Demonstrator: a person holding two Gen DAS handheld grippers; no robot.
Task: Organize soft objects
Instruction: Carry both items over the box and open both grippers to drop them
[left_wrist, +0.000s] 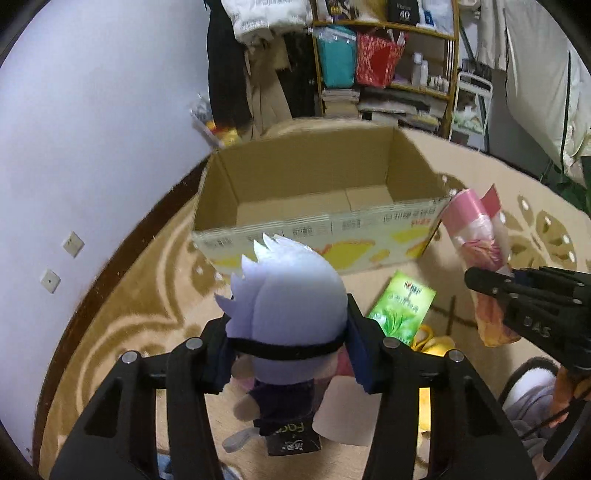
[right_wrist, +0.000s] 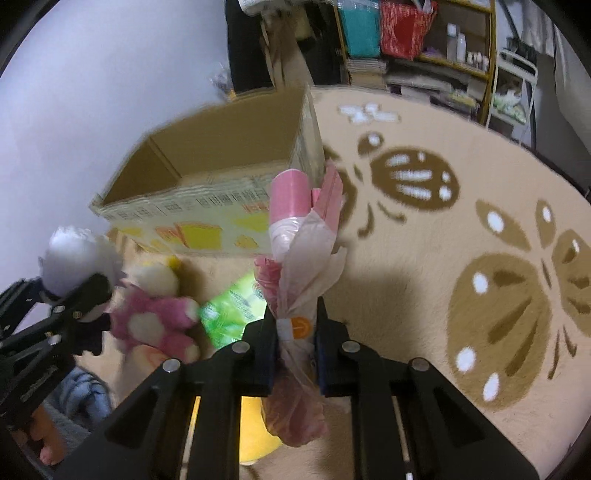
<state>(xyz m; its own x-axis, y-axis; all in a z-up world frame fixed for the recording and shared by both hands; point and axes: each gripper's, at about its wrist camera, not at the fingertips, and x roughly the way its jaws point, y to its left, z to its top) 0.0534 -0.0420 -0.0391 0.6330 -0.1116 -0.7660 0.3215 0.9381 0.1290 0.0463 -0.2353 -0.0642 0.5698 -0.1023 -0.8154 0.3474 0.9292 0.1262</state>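
My left gripper (left_wrist: 288, 350) is shut on a white-haired plush doll (left_wrist: 291, 295) with a black blindfold and dark clothes, held upright above the carpet. In the right wrist view that left gripper (right_wrist: 85, 295) and doll (right_wrist: 74, 254) show at the left edge. My right gripper (right_wrist: 295, 332) is shut on a pink roll of plastic bags (right_wrist: 295, 236) in a thin wrapper, which stands upright. The same right gripper (left_wrist: 491, 284) and pink roll (left_wrist: 476, 236) appear at the right of the left wrist view. An open, empty cardboard box (left_wrist: 295, 236) stands just beyond both.
On the patterned tan carpet (right_wrist: 443, 258) lie a green packet (left_wrist: 402, 306), a pink and white plush (right_wrist: 155, 321) and something yellow (left_wrist: 432, 343). A person's bare foot (right_wrist: 48, 450) is at lower left. A white wall runs along the left; a cluttered shelf (left_wrist: 388, 55) stands behind.
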